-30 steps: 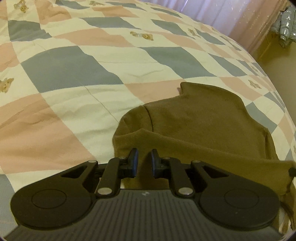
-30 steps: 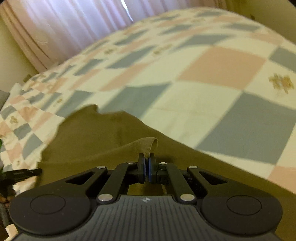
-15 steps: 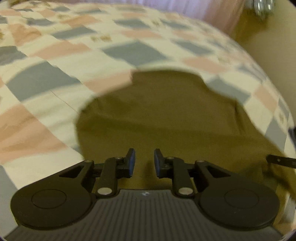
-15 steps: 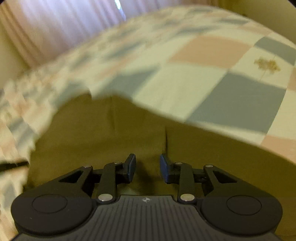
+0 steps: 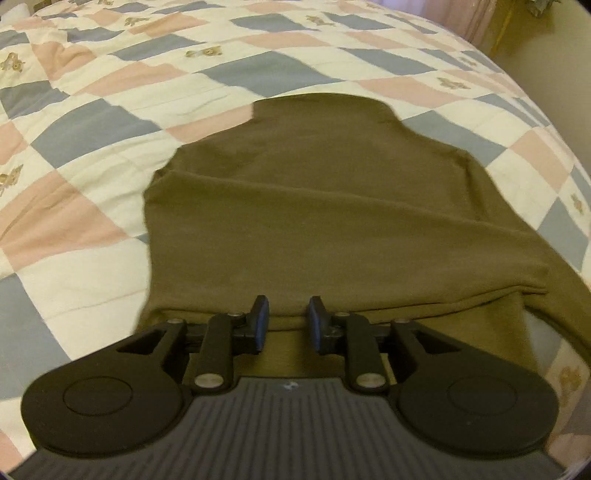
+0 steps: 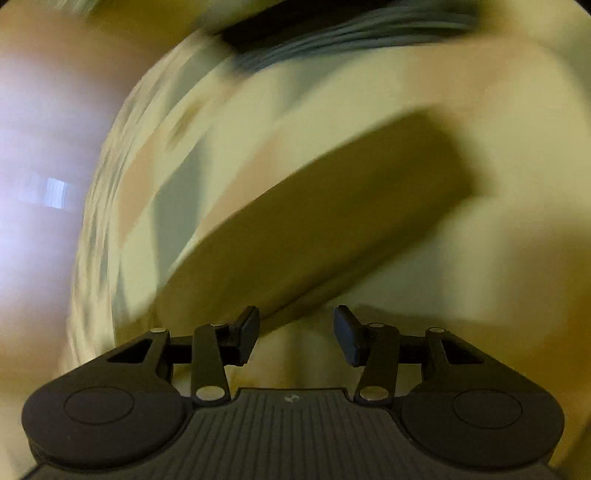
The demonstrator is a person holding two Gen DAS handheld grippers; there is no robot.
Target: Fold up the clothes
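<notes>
An olive-brown garment (image 5: 314, 206) lies flat on the patchwork quilt (image 5: 92, 129), with a sleeve laid across its body and the collar end farthest from me. My left gripper (image 5: 284, 321) hovers over the garment's near folded edge. Its jaws are opening, with a narrow gap, and the pads press on nothing. The right wrist view is badly blurred and tilted, and the garment (image 6: 314, 221) shows there as a slanted olive band. My right gripper (image 6: 295, 332) is off the cloth's near edge; its jaws are opening wide and nothing is between them.
The quilt of grey, pink and cream squares covers the bed all round the garment. The bed's edge curves down the right side, with a pale wall (image 5: 554, 55) and pink curtain (image 5: 480, 22) beyond. A bright, blurred curtain (image 6: 37, 166) fills the left of the right wrist view.
My right gripper let go of the cloth fold it pinched, opened and swung away while rolling. My left gripper slid across to the garment's near edge and its jaws widened slightly.
</notes>
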